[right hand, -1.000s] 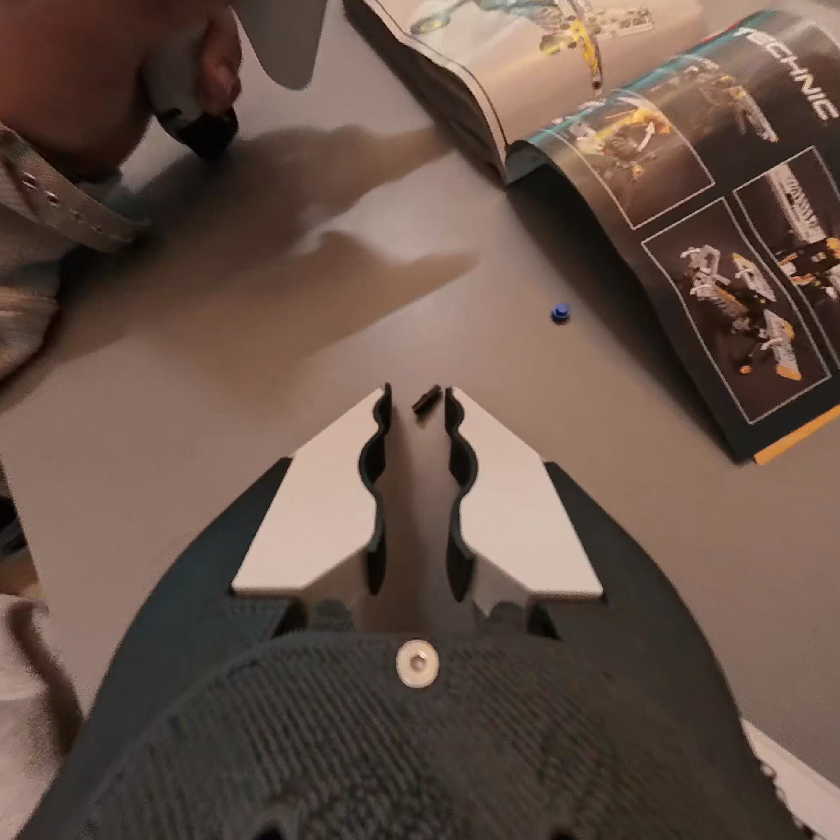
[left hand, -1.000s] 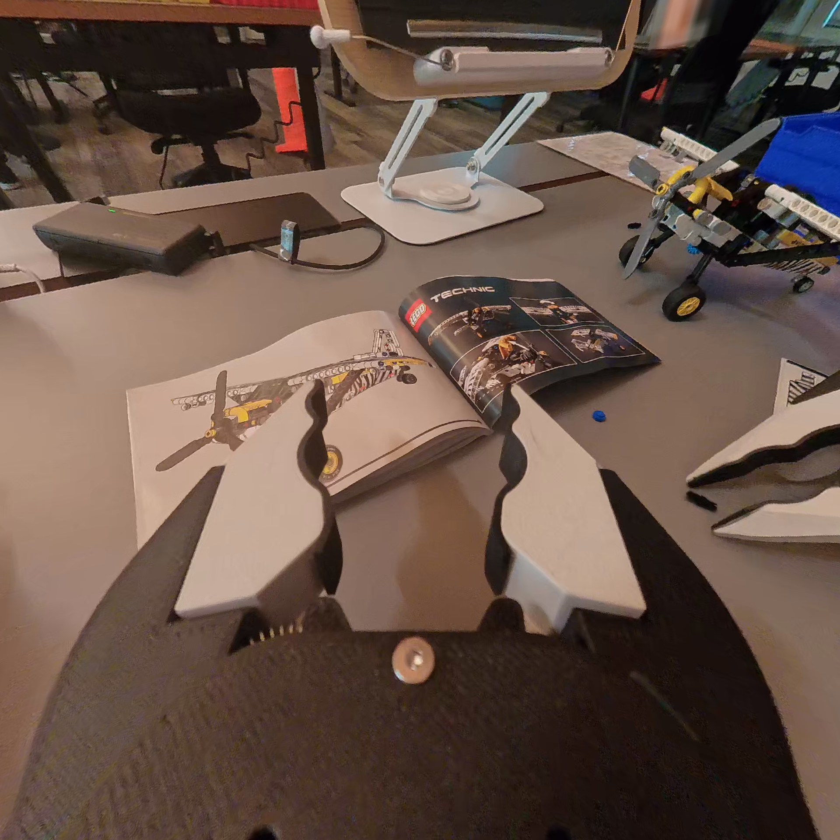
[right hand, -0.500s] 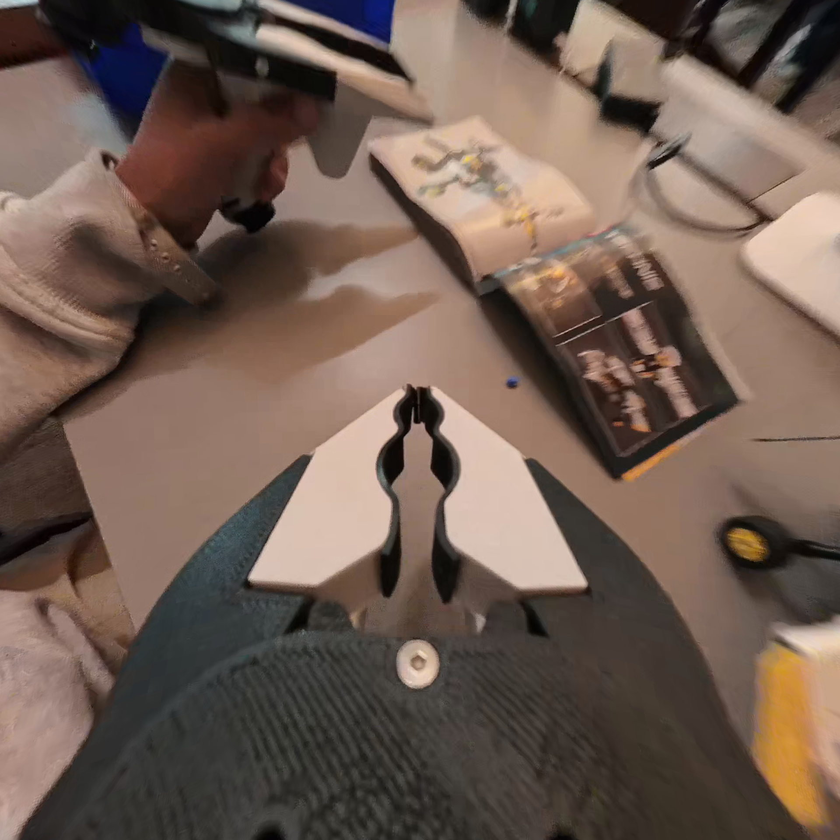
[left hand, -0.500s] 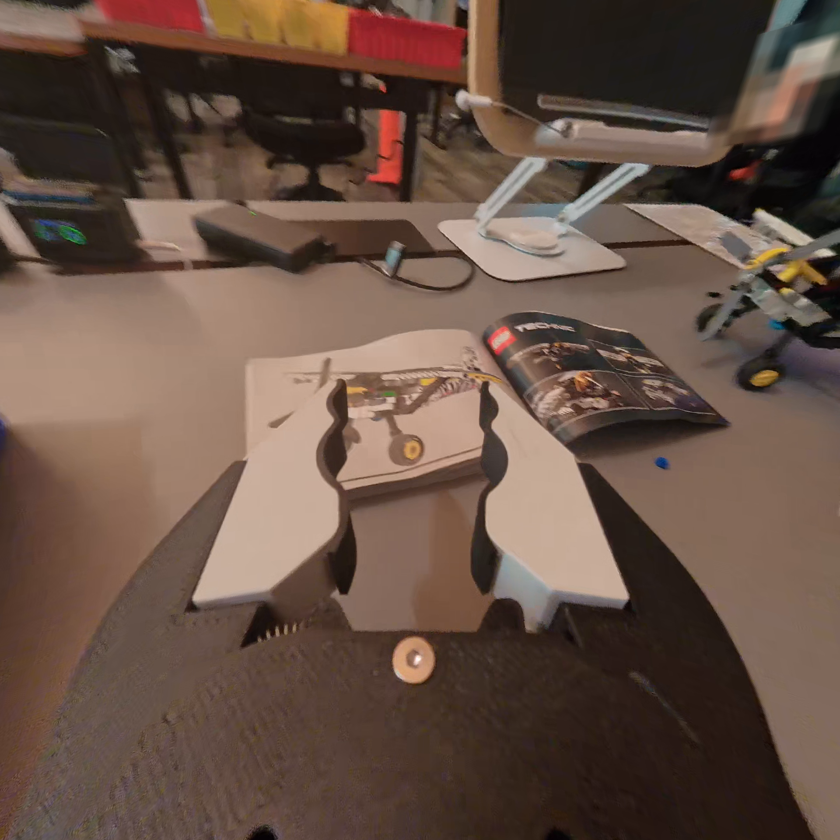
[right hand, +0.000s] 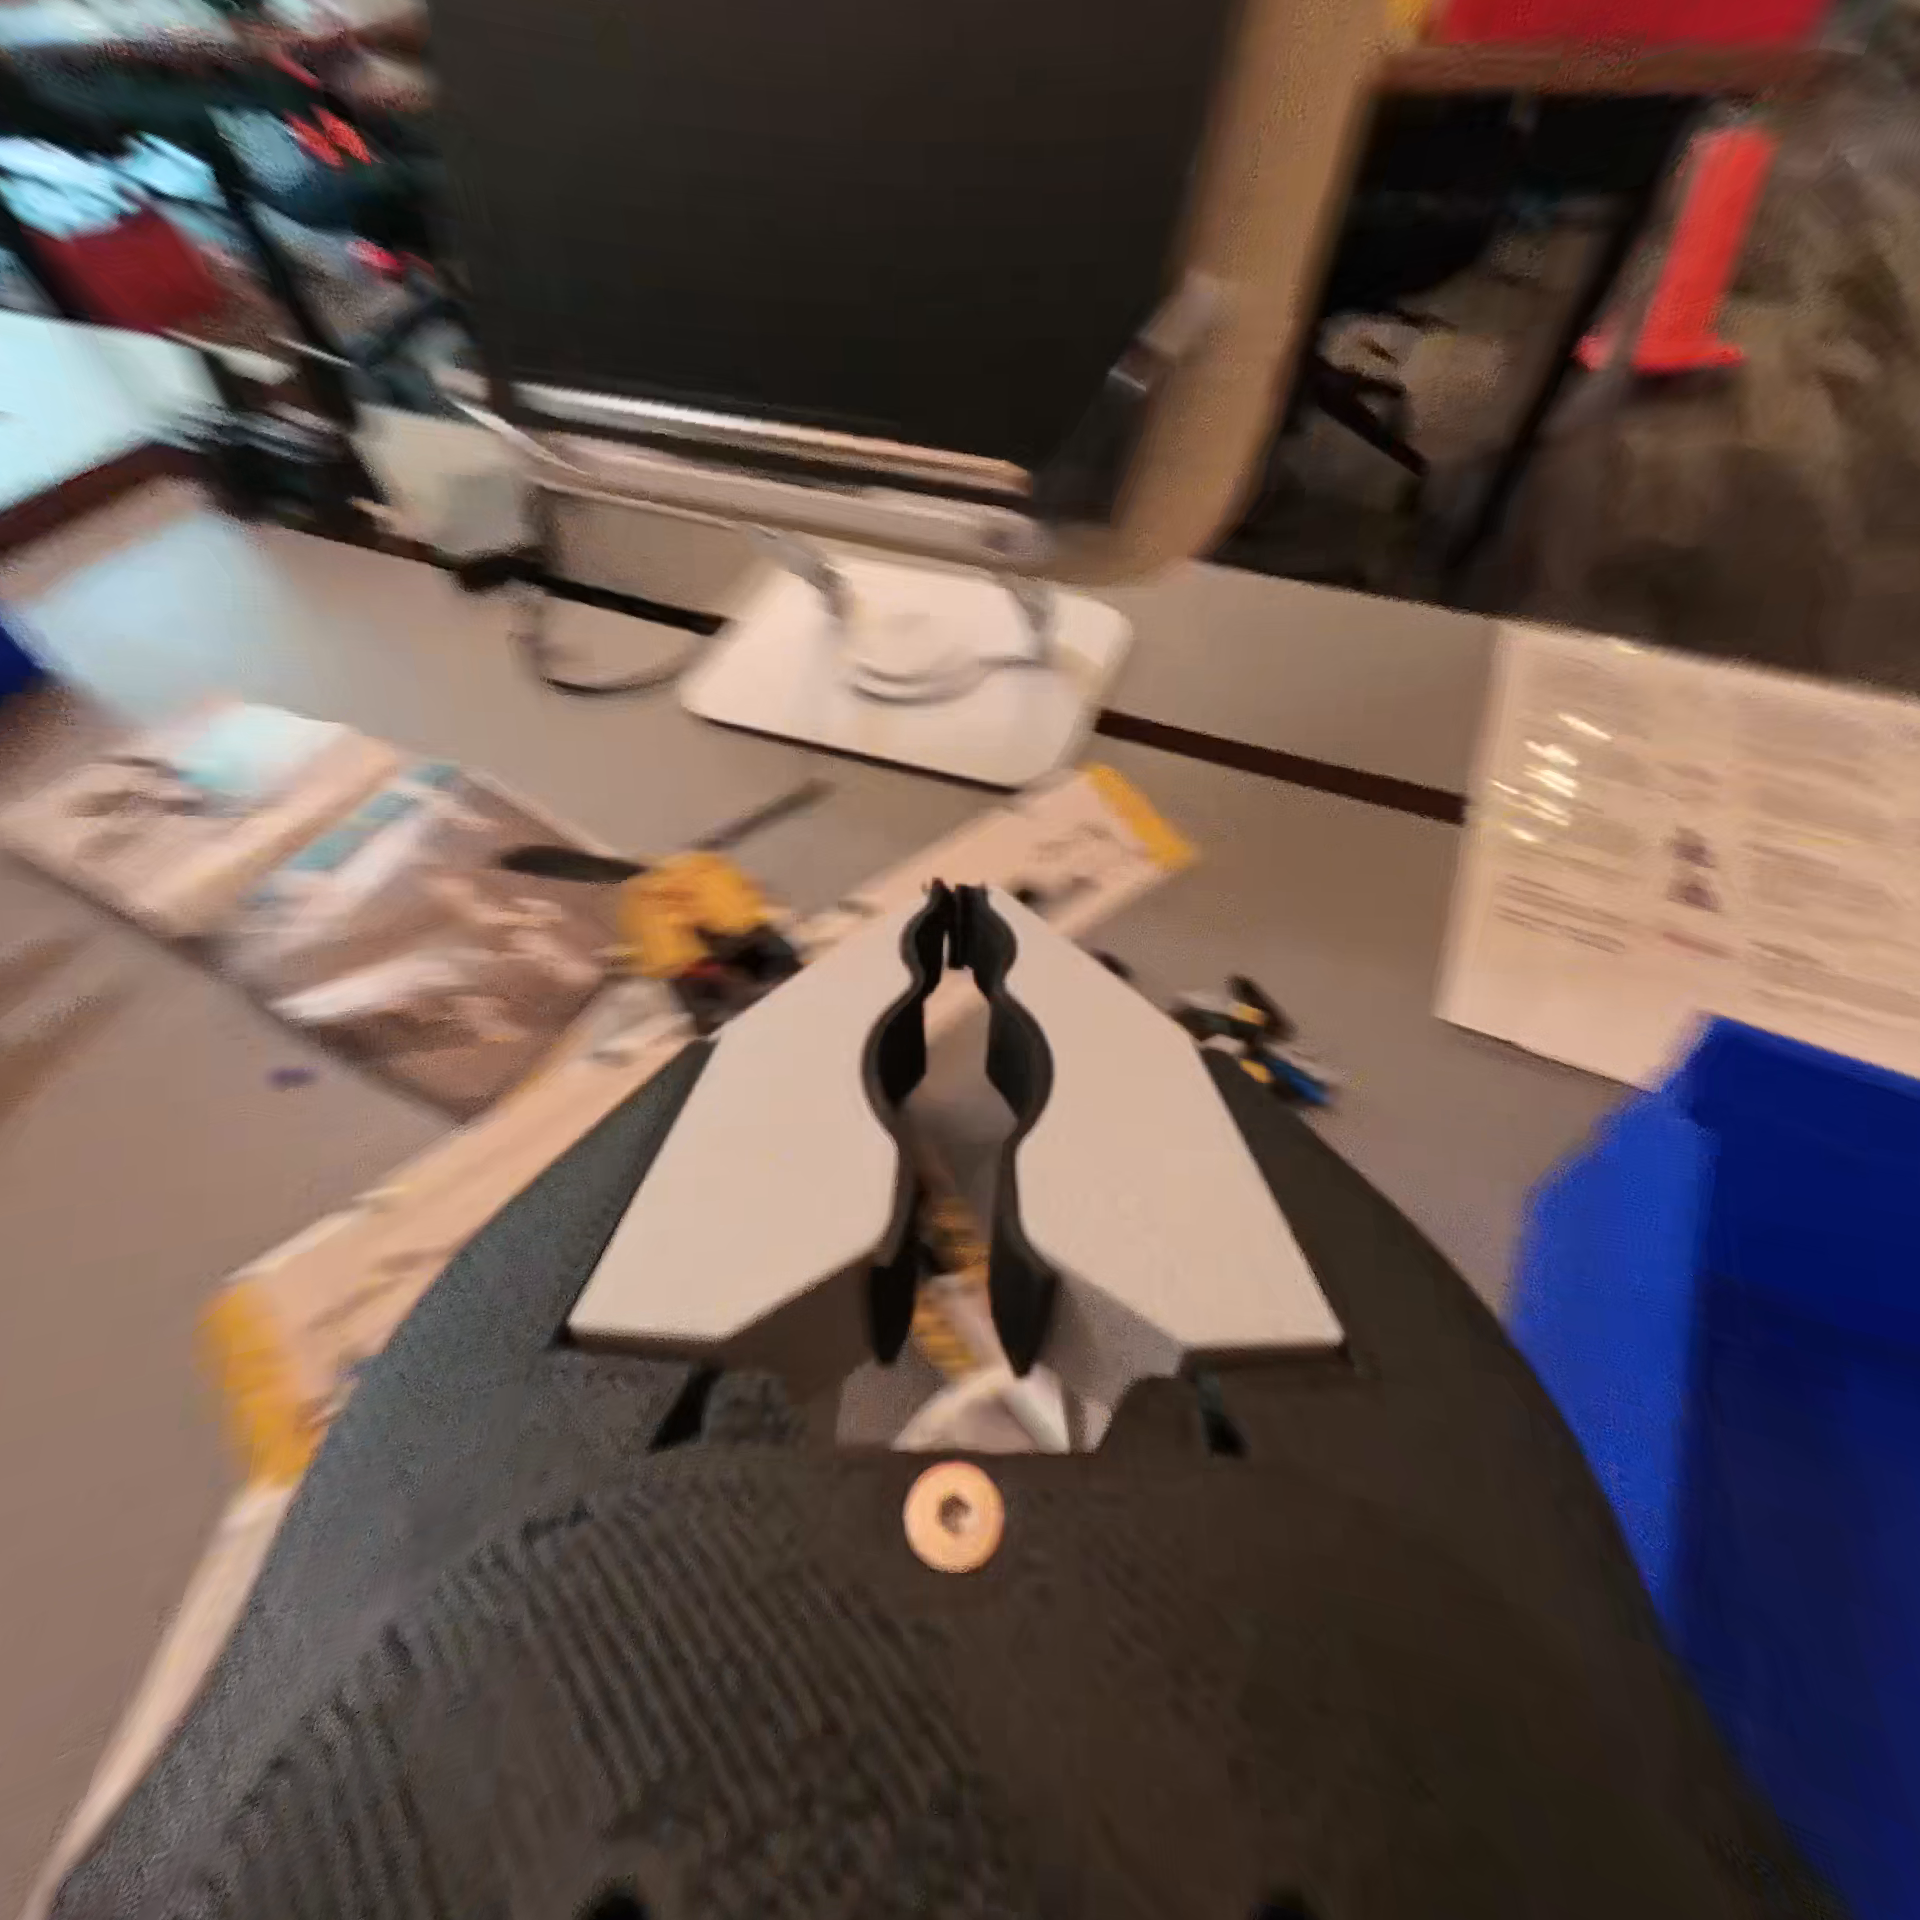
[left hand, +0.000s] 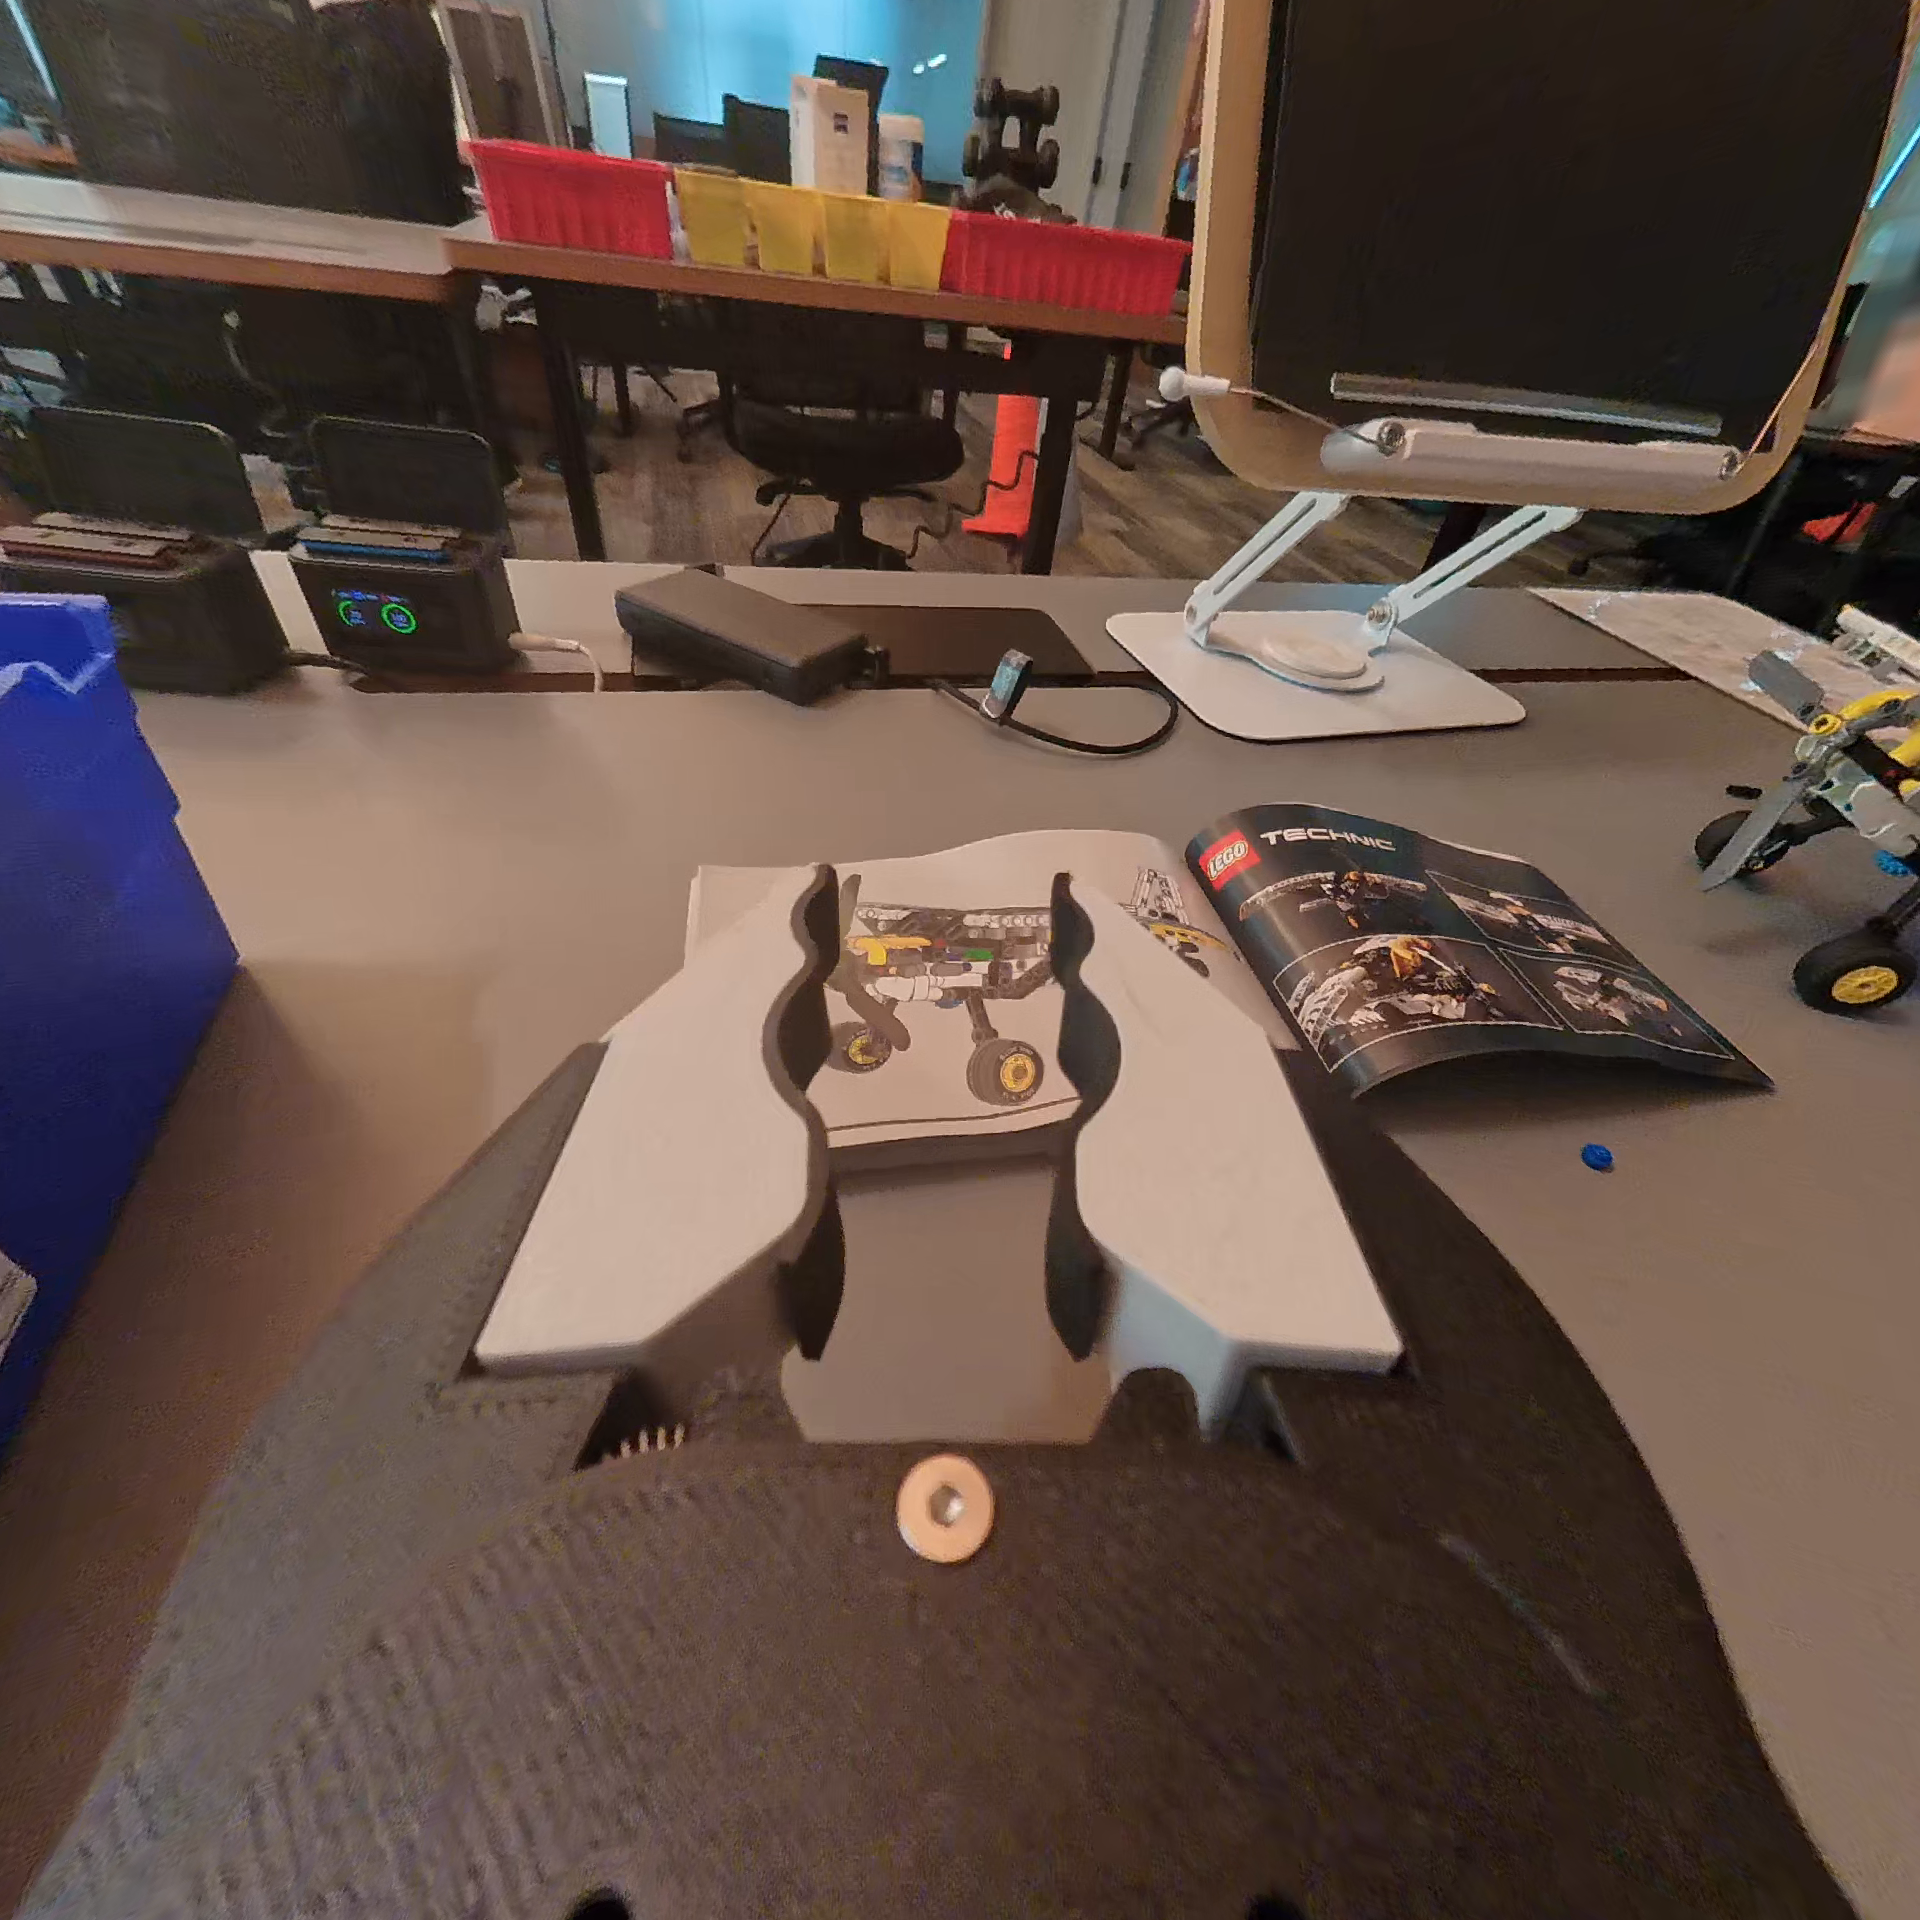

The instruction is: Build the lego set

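The left two-finger gripper, grey-fingered on a black textured body, holds its jaws wide apart and empty above the grey tabletop. Between the fingertips lies the open paper instruction booklet. At four o'clock from the booklet sits a tiny round blue piece; at three o'clock stands a partly built yellow-wheeled model plane. A blue plastic bin stands at nine o'clock.
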